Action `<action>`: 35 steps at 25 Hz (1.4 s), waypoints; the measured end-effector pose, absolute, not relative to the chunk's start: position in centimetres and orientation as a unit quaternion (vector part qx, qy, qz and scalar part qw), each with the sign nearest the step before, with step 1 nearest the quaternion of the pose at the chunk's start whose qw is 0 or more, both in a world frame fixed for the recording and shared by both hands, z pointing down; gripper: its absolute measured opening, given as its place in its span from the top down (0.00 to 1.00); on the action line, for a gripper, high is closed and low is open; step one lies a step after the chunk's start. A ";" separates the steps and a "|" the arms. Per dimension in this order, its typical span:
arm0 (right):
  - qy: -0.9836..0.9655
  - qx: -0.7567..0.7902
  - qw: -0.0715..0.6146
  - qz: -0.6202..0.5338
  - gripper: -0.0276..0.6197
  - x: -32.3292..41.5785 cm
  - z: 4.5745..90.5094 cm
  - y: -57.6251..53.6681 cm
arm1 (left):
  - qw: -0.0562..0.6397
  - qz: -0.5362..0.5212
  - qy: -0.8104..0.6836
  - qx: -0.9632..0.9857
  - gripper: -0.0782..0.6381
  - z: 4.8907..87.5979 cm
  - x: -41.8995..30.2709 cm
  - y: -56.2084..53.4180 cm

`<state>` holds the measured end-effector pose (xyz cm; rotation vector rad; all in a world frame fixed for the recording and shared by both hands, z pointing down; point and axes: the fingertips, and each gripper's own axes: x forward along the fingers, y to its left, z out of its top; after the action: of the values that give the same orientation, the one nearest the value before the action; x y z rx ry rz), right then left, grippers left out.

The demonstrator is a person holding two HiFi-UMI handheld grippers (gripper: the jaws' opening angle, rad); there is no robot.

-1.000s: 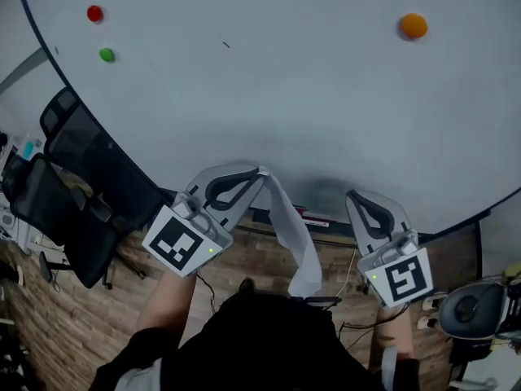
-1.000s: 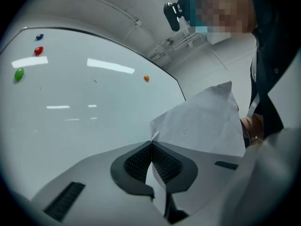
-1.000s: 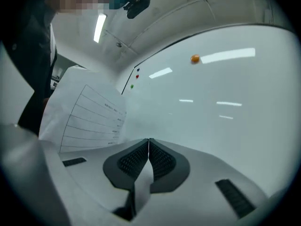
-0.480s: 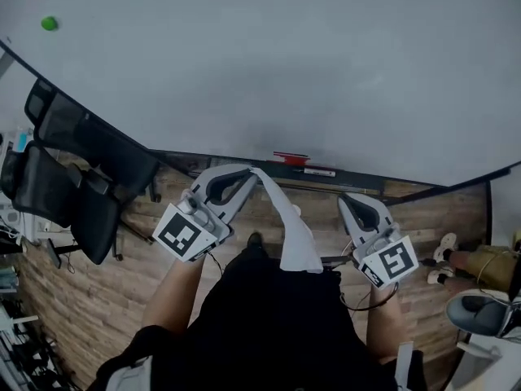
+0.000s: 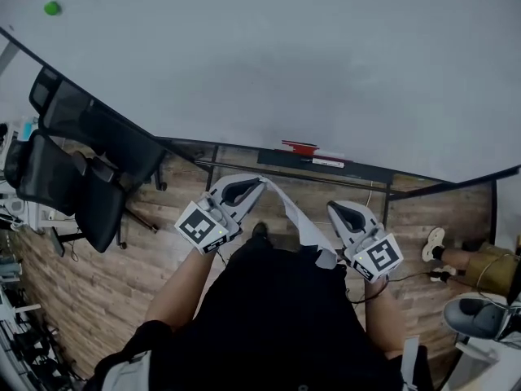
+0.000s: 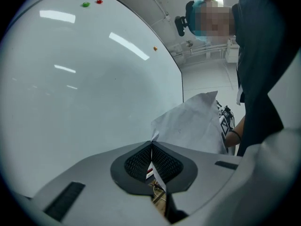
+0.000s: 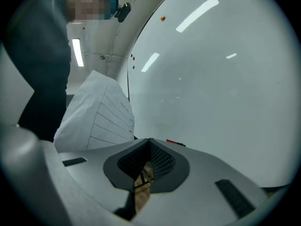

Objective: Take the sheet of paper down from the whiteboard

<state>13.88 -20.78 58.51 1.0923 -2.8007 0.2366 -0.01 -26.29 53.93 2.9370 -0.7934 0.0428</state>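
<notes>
The thin, creased sheet of paper (image 5: 299, 226), ruled with lines, hangs clear of the glossy whiteboard (image 5: 285, 63). Its long axis slants from the left gripper (image 5: 262, 180) towards the right gripper (image 5: 331, 207). The left jaws clamp its corner; the right jaws are together, empty.

Grey left gripper (image 5: 260, 182), grey right gripper (image 5: 332, 208) — black top (image 5: 277, 316).
</notes>
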 end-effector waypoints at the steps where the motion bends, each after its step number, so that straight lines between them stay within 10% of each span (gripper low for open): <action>1: -0.927 0.360 0.066 0.083 0.93 13.8 59.0 -20.7 | 0.057 0.017 -0.262 0.963 0.87 54.7 -0.3 -26.1; 35: -0.927 0.360 0.070 0.077 0.93 13.1 59.9 -20.6 | 0.096 0.001 -0.304 0.948 0.87 56.6 -4.2 -25.7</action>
<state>13.06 -20.59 59.92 1.0833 -2.7901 0.2326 -4.17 -25.69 56.62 2.8091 -0.8996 0.0023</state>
